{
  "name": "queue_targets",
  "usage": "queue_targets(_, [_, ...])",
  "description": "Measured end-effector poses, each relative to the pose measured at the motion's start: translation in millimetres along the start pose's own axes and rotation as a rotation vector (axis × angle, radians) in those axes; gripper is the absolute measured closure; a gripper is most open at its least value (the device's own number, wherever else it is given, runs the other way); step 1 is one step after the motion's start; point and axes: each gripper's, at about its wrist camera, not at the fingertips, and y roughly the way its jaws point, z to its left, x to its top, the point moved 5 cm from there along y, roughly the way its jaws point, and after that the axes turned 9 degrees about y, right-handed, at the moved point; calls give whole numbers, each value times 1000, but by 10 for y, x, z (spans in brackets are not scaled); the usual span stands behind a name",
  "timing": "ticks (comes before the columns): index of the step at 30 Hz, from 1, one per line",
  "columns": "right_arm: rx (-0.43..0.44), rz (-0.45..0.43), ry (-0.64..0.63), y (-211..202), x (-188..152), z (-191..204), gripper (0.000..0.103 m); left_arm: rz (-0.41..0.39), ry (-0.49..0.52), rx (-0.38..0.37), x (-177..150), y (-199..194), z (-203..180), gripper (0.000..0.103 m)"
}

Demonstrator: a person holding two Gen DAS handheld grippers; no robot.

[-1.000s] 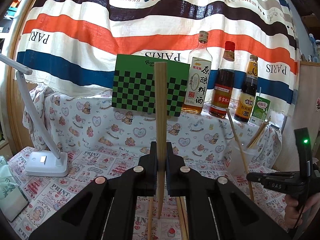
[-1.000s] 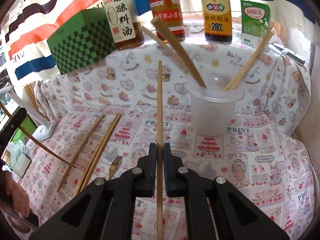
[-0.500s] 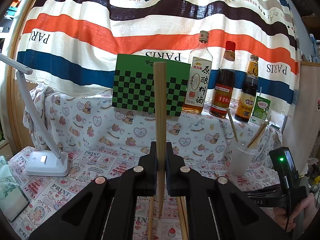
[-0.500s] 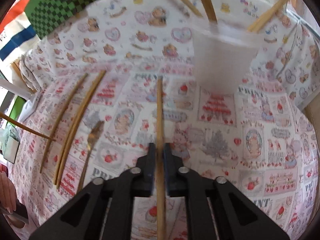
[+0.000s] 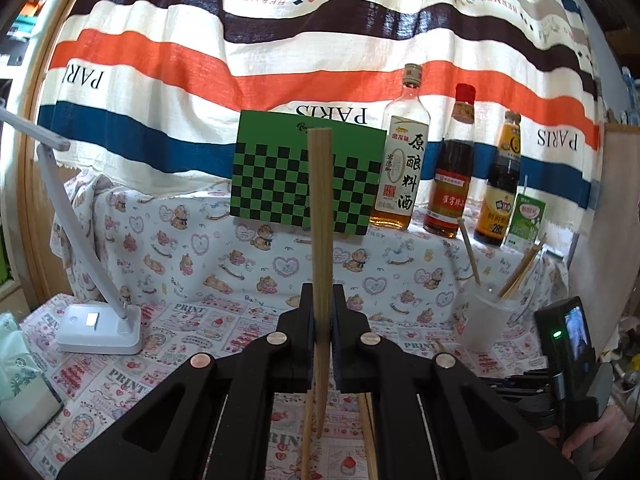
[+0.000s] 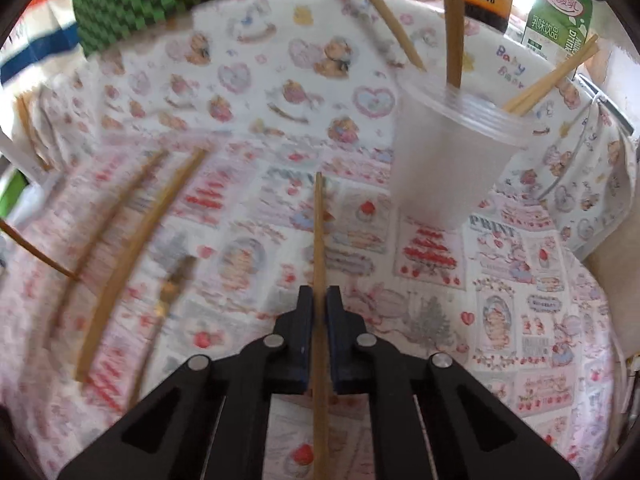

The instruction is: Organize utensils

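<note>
We see even, soft daylight in both views, with faint shadows. The left wrist view is sharp; its striped cream, orange and blue backdrop cloth [image 5: 280, 52] bows at the rim, where dark corners close in. The right wrist view smears leftward: the loose wooden chopsticks [image 6: 136, 256] blur, and the translucent plastic cup [image 6: 452, 152] is soft-edged. Bright glare whitens its upper right edge.

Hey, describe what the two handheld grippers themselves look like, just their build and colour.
Both the left gripper and the right gripper are matte black plastic, each with two flat rectangular fingers on angular triangular-cutout linkages joined by round silver-and-copper rivets. In the left view, the right unit carries a small screen and green indicator light.
</note>
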Motion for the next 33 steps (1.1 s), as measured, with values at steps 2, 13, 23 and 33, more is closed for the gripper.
queue_targets(2, [77, -71, 24, -188, 66, 19, 97, -2, -14, 3, 7, -1, 34, 97])
queue_targets(13, [295, -422, 88, -1050, 232, -38, 97, -2, -11, 9, 8, -5, 41, 97])
queue_targets(23, [333, -531, 127, -1315, 246, -123, 97, -7, 13, 12, 10, -12, -8, 97])
queue_targets(33, [219, -793, 194, -1872, 480, -490, 97, -30, 15, -80, 77, -53, -101, 97])
